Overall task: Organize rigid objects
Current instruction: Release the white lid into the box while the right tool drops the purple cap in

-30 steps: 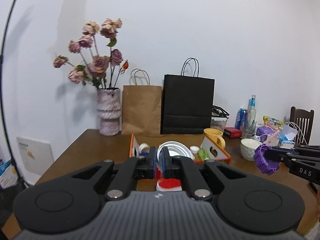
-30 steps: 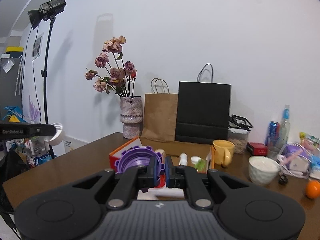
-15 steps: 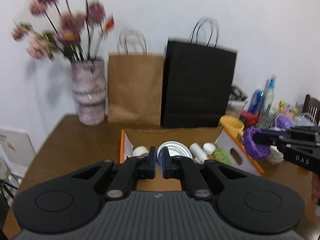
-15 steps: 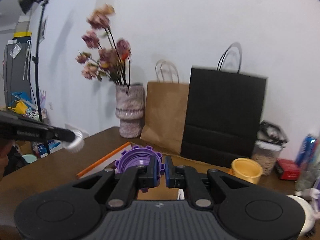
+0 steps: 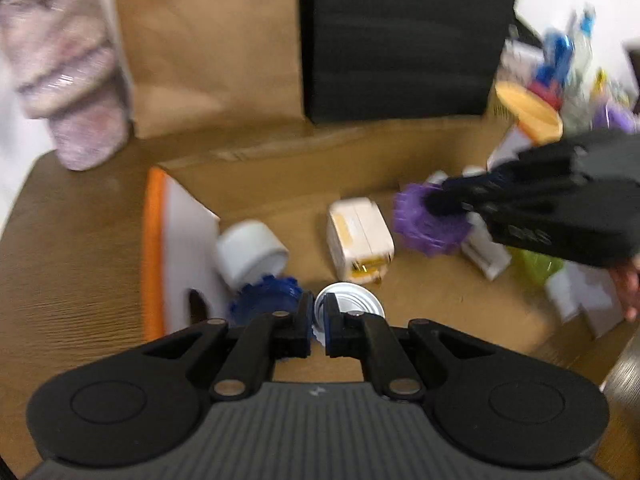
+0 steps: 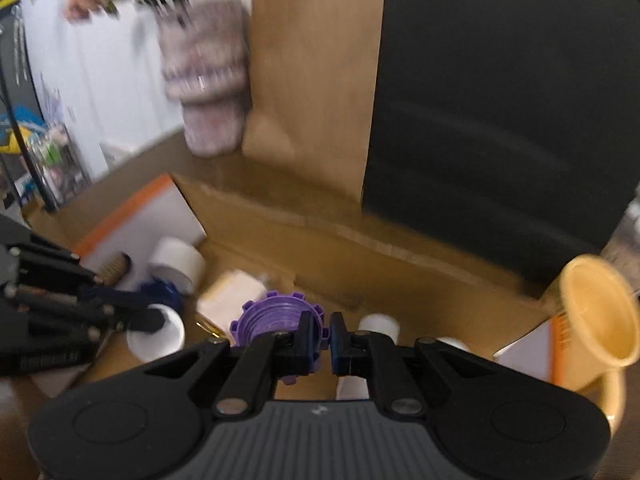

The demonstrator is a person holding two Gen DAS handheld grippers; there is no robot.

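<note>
My left gripper (image 5: 318,320) is shut on the rim of a white round lid (image 5: 352,300), held low over the open cardboard box (image 5: 280,184). My right gripper (image 6: 326,336) is shut on the rim of a purple toothed lid (image 6: 276,316), also above the box. In the left wrist view the right gripper (image 5: 436,200) carries that purple lid (image 5: 424,224) at the right. In the right wrist view the left gripper (image 6: 156,320) and the white lid (image 6: 156,338) are at the left. Both views are motion-blurred.
Inside the box lie a white cylinder (image 5: 252,248), a white charger block (image 5: 360,240), a blue toothed lid (image 5: 264,300) and a green item (image 5: 536,264). Behind stand a brown bag (image 5: 208,40), a black bag (image 5: 404,36) and a vase (image 5: 68,76). A yellow mug (image 6: 600,312) sits right.
Both grippers have swept forward and tilted down from facing the wall to hovering over the box interior. Each still carries its lid, and the bags now fill the upper view.
</note>
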